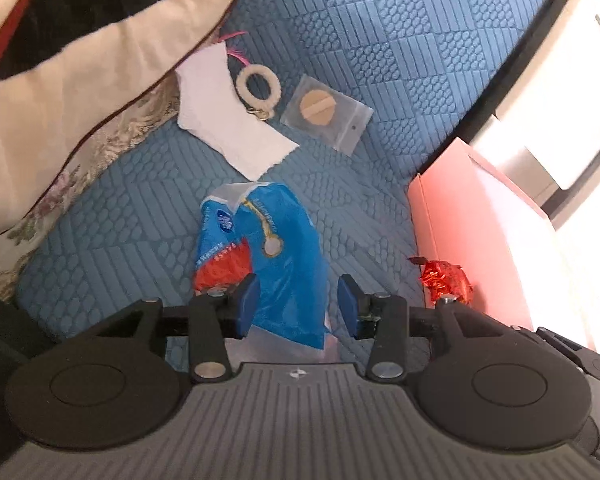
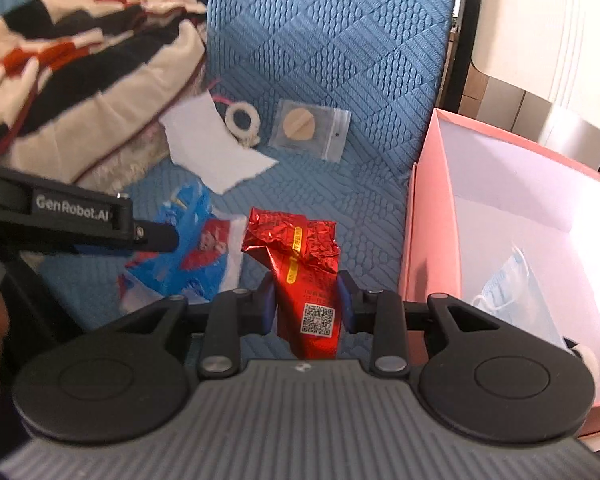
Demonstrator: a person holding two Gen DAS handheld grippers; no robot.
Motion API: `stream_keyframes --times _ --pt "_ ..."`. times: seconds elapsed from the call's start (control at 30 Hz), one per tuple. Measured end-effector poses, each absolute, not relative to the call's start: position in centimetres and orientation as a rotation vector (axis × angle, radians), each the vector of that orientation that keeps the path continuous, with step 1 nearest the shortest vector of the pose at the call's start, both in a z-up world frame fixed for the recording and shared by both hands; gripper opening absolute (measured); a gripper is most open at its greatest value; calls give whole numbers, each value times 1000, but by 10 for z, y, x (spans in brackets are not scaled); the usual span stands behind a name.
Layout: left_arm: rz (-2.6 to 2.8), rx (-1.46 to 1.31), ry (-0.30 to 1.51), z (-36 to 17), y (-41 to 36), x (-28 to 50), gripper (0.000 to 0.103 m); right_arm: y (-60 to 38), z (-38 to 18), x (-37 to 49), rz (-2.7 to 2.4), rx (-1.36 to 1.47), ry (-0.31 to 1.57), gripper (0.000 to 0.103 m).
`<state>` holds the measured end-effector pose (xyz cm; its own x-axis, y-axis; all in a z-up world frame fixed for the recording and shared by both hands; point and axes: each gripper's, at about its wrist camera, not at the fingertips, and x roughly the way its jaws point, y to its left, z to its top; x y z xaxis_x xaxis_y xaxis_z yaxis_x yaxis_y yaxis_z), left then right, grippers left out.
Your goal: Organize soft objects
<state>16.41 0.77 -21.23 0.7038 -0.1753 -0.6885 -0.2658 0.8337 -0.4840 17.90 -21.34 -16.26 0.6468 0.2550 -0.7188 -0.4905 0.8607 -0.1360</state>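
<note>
The right gripper (image 2: pixel 306 304) clenches the red foil packet (image 2: pixel 300 256) left of the pink box (image 2: pixel 428 216); it could slip. The left gripper's (image 1: pixel 297 306) fingers stand released around the blue bag (image 1: pixel 271 248).

The left gripper (image 1: pixel 299 306) stands open over a blue packet (image 1: pixel 267 256) (pads apart), red foil packet (image 1: pixel 446 282) right.

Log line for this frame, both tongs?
left tongs: open over blue bag | right tongs: shut on red packet | pink box: holds mask
</note>
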Motion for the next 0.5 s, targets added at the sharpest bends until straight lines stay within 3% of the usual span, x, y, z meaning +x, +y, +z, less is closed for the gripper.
stream_keyframes --times 0.37,0.5 --pt "48 -469 844 -230 -12 181 45 -207 -168 178 426 -375 764 35" --pt "92 -428 849 -237 -15 185 12 -207 -173 176 421 -389 779 35"
